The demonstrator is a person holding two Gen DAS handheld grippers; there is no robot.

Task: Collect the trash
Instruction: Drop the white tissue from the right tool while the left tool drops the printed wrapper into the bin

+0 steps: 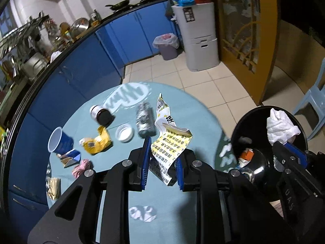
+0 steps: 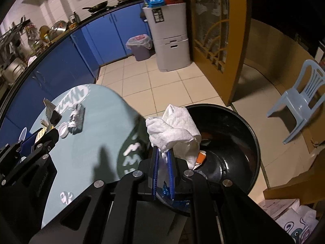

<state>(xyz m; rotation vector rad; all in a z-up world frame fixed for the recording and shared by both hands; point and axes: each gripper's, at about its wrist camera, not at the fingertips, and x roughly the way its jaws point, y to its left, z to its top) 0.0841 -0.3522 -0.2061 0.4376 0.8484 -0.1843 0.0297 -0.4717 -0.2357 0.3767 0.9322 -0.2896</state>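
the right tool (image 2: pixel 163 156) pinches a white tissue (image 2: pixel 174 131) and holds it over the black bin (image 2: pixel 239 122). the tissue is not let go yet. the bin sits just beside the counter (image 2: pixel 97 138), low at its edge. something orange (image 2: pixel 201 158) already lies in the bin, so a bit of the trash looks done.

the left tool (image 1: pixel 162 158) pinches a yellow and white wrapper (image 1: pixel 172 140) with print on it. the wrapper is lifted off the counter and is not at the bin yet.

a lot is left on the counter. there is a blue cup (image 1: pixel 60 140) on its side, a dark jar (image 1: pixel 101 114) on its side, a white lid (image 1: pixel 125 135), and a small bottle (image 1: pixel 144 122) lying down. there is a yellow packet (image 1: pixel 97 143), a small blue carton (image 1: pixel 71 157), a pink wad (image 1: pixel 82 167), and a gold scrap (image 1: pixel 53 188) near the edge.

i think the job is only just started. two things are in the tools and about to be dropped, and about eight more wait. the tissue goes first, as it is right over the bin. the wrapper must move across to the right to get there.
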